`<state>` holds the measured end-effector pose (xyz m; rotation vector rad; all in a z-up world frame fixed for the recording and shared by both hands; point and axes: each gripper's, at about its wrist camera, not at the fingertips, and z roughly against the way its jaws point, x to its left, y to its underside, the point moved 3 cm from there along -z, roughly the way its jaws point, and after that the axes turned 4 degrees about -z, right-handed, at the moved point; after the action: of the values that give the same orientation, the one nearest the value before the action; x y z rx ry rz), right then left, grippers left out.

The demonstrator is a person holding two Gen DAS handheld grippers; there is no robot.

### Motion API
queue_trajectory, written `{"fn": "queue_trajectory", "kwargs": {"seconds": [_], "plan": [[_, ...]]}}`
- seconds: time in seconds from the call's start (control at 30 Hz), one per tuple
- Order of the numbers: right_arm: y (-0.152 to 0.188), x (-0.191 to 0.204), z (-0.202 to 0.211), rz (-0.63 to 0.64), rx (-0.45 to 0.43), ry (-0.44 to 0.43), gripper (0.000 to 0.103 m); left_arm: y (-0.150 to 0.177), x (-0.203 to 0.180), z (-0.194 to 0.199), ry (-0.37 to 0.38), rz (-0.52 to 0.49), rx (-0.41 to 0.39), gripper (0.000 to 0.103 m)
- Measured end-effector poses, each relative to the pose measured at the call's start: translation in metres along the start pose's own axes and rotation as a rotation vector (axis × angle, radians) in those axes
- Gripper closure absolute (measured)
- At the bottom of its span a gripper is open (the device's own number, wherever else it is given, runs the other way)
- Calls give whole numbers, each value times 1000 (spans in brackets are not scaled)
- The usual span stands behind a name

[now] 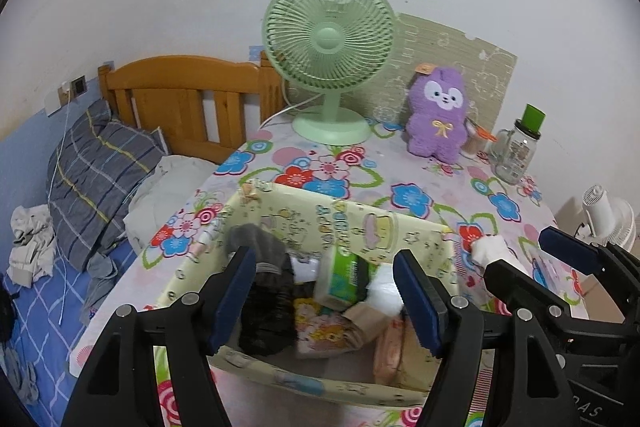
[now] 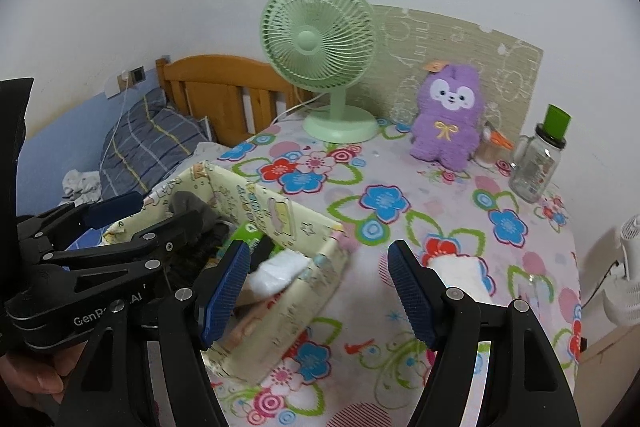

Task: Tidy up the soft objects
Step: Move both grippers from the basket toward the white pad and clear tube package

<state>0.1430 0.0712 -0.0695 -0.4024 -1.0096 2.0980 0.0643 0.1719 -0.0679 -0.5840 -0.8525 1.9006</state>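
Observation:
A yellow patterned fabric box [image 1: 344, 219] [image 2: 280, 219] stands on the floral table, holding dark socks [image 1: 268, 291], a green tissue pack [image 1: 340, 275], white cloth [image 2: 280, 271] and pink items. My left gripper [image 1: 324, 291] is open above the box; it also shows in the right wrist view [image 2: 132, 219]. My right gripper [image 2: 316, 291] is open and empty, just right of the box; it also shows in the left wrist view [image 1: 516, 259]. A white rolled cloth [image 2: 460, 267] [image 1: 492, 247] lies on the table beside its right finger. A purple plush [image 1: 438, 115] [image 2: 450, 111] stands at the back.
A green fan [image 1: 328, 55] [image 2: 320, 55] stands at the table's back. A glass jar with green lid [image 1: 516, 147] [image 2: 540, 155] stands back right. A bed with wooden headboard [image 1: 188, 95] and pillow [image 1: 96, 163] lies left. A white fan [image 2: 628, 267] stands right.

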Motion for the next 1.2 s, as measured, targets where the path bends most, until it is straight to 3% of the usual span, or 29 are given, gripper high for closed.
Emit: {"fn": "queue_trajectory", "kwargs": {"seconds": [1.2], "plan": [[52, -113, 43, -174, 4, 112, 29, 14, -130, -9, 90, -191, 35, 30]]}}
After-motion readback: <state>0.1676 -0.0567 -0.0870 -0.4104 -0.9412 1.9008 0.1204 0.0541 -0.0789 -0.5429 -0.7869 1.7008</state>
